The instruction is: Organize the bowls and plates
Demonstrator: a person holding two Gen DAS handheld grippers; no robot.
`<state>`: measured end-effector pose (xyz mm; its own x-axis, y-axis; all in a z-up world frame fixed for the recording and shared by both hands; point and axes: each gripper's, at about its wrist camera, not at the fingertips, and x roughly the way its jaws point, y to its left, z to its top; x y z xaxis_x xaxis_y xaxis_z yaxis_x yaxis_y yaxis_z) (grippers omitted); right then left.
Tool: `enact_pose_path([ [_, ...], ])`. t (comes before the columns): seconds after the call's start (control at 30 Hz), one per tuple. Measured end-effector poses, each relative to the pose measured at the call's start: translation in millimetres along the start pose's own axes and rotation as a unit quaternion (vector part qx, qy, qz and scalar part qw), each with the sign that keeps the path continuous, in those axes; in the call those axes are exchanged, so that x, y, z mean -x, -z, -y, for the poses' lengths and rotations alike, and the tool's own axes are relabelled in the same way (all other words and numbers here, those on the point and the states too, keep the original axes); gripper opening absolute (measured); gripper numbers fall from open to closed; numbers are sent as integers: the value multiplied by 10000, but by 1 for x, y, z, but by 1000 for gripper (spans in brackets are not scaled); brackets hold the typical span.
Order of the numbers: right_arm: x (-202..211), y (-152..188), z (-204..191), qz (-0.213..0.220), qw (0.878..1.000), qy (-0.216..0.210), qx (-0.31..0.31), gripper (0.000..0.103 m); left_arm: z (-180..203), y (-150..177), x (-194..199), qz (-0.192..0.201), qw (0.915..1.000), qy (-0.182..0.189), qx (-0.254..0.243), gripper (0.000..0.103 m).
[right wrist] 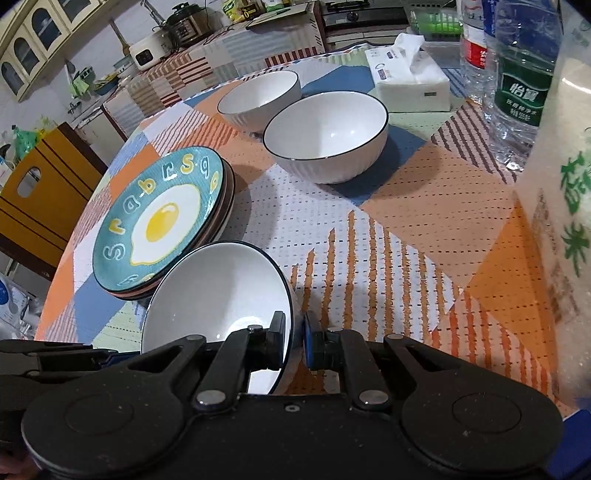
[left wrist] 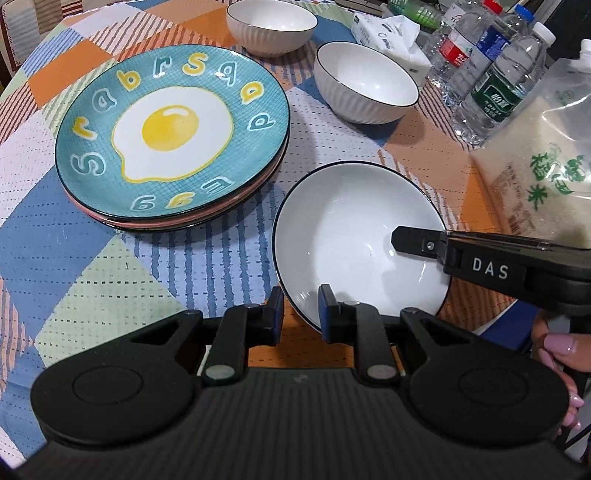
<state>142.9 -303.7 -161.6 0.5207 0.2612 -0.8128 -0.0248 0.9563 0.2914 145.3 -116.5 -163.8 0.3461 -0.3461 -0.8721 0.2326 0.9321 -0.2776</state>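
1. Just beside the egg plate stack (left wrist: 171,136), the tilted white bowl (left wrist: 354,240) — right gripper (right wrist: 294,345) clamped on its rim.
2. Left gripper (left wrist: 301,314) pinches that bowl's near rim.
3. Beyond the stack — two more bowls (right wrist: 325,136), upright.

The tablecloth (left wrist: 92,236) is a patchwork of orange, blue, pale green and white blocks, some plain, some striped, some dotted. Toward its left edge, the top plate (left wrist: 171,129) of the stack is teal with a fine grid, a white fried egg with a yellow yolk at its centre and a ring of yellow and white letters, while a pink plate (left wrist: 122,221) shows beneath it. The three bowls (left wrist: 354,240) (left wrist: 365,81) (left wrist: 271,24) are white with thin dark rims, and both grippers (left wrist: 301,314) (right wrist: 294,345) are black with blue pads.
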Motion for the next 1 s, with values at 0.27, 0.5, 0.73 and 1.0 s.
enact_pose_path([
  [0.27, -6, 2, 3, 137, 9999, -51, 23, 14, 3, -4, 5, -26, 10000, -11, -71, 22],
  [0.5, 17, -1, 4, 373, 9992, -102, 117, 18, 6, -14, 33, 30, 9998, 52, -214, 31],
  [0.73, 61, -10, -1, 597, 9966, -291, 496, 26, 14, -25, 67, 226, 9985, -114, -488, 36],
  [1.0, 106, -19, -20, 1025, 9850, -305, 1355, 39, 23, -35, 96, 432, 9962, -158, -737, 41],
])
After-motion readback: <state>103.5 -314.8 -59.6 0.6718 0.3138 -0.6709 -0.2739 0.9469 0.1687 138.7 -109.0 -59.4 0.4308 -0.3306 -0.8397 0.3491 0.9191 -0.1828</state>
